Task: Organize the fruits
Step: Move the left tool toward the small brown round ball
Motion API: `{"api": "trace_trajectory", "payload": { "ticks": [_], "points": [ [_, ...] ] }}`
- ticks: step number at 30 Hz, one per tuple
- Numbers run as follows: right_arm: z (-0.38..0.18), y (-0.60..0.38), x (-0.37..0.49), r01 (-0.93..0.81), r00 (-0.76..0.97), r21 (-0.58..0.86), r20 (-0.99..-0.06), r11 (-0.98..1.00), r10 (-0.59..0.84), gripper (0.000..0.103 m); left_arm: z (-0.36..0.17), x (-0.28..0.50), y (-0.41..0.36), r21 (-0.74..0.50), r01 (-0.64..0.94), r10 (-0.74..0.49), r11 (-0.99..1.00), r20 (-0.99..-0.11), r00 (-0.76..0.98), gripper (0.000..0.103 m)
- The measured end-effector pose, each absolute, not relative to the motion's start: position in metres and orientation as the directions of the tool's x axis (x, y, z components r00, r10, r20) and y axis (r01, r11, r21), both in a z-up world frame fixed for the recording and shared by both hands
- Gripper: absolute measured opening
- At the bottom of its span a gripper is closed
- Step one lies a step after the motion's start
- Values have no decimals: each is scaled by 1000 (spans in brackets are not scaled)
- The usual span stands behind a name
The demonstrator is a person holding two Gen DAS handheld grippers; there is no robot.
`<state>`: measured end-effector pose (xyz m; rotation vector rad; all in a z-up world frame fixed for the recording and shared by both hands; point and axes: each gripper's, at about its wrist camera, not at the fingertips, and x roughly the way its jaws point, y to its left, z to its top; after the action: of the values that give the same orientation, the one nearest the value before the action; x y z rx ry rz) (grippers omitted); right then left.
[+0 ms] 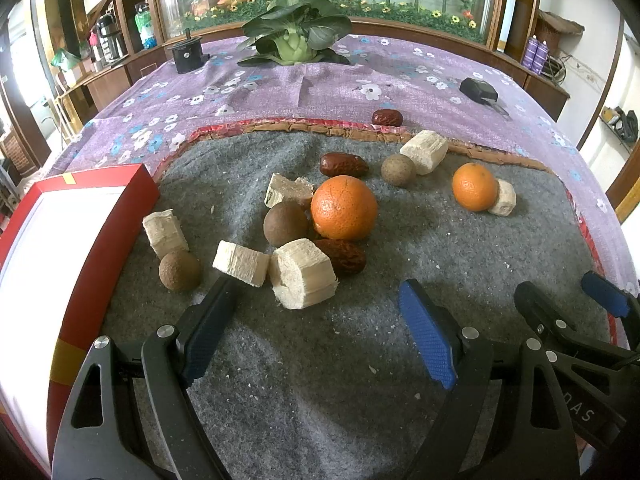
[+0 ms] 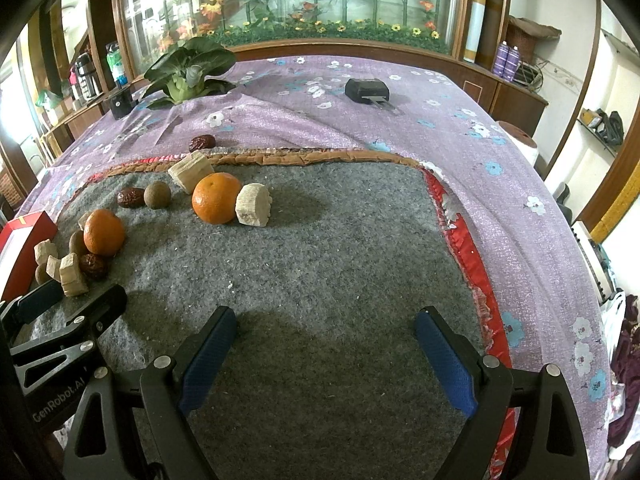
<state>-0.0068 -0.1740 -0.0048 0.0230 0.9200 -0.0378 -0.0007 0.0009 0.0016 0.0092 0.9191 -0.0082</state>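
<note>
Fruits lie scattered on a grey felt mat [image 1: 320,360]. A large orange [image 1: 344,207] sits mid-mat among brown longans [image 1: 285,224], red dates [image 1: 343,165] and pale sugarcane chunks [image 1: 303,278]. A smaller orange [image 1: 475,186] lies to the right; it also shows in the right wrist view [image 2: 216,197]. One date [image 1: 387,117] lies off the mat on the purple cloth. My left gripper [image 1: 320,300] is open and empty just in front of the cane chunks. My right gripper [image 2: 324,332] is open and empty over bare mat, to the right of the left one.
A red box with a white inside [image 1: 100,240] stands at the mat's left edge. A bok choy [image 1: 298,38], a black cylinder [image 1: 187,55] and a black device [image 1: 478,89] lie on the purple flowered cloth beyond. The table's right edge drops off.
</note>
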Motion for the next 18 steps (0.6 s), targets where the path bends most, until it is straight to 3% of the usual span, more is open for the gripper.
{"api": "trace_trajectory", "payload": {
  "ticks": [11, 18],
  "points": [
    [-4, -175, -7, 4, 592, 5, -806, 1000, 2, 91, 7, -6, 9, -41, 78, -78, 996, -823, 563, 85],
    [-5, -174, -9, 8, 601, 3, -800, 1000, -3, 91, 11, -14, 15, -22, 53, -49, 998, -809, 586, 85]
  ]
}}
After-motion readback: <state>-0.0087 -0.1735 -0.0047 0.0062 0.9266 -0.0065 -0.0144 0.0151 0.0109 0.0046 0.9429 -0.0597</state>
